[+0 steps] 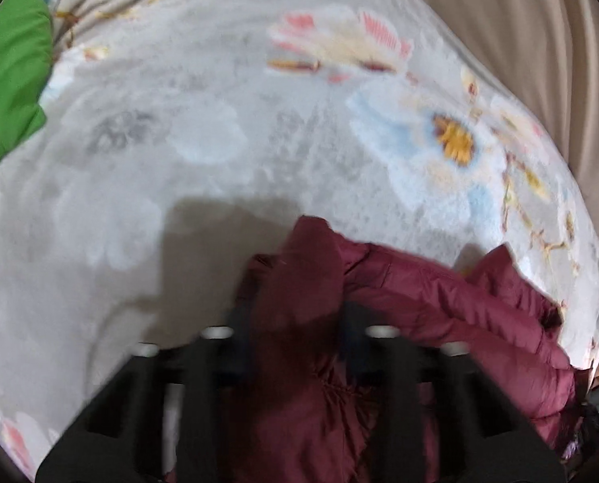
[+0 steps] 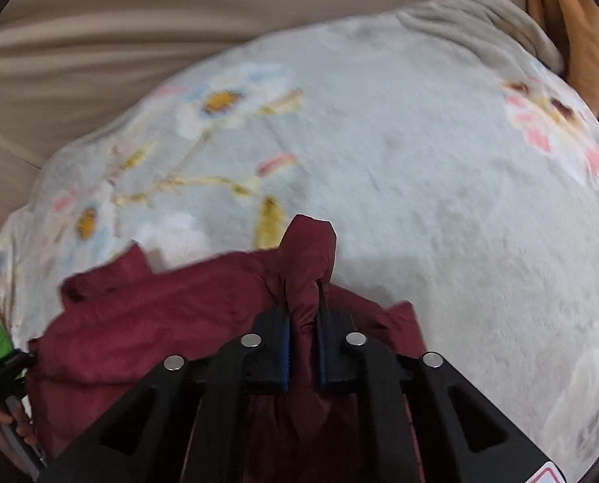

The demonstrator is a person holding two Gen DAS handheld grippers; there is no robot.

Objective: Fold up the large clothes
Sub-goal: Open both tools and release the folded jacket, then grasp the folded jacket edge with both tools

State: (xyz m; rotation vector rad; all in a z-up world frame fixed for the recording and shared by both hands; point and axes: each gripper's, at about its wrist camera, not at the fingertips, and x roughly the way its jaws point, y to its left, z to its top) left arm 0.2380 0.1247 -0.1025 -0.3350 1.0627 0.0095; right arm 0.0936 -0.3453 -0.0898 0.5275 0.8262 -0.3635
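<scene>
A maroon padded jacket (image 1: 440, 306) hangs between my two grippers above a pale floral blanket (image 1: 219, 141). My left gripper (image 1: 297, 314) is shut on a bunched fold of the jacket, which sticks up between the fingers. My right gripper (image 2: 305, 314) is shut on another bunched fold of the same jacket (image 2: 158, 314), which stretches off to the left in the right wrist view. The lower part of the jacket is hidden behind both gripper bodies.
The blanket (image 2: 440, 201) covers a bed. A beige curtain (image 1: 521, 40) hangs behind it. A green garment (image 1: 9, 80) lies at the far left. Orange cloth (image 2: 573, 32) sits at the blanket's far right corner.
</scene>
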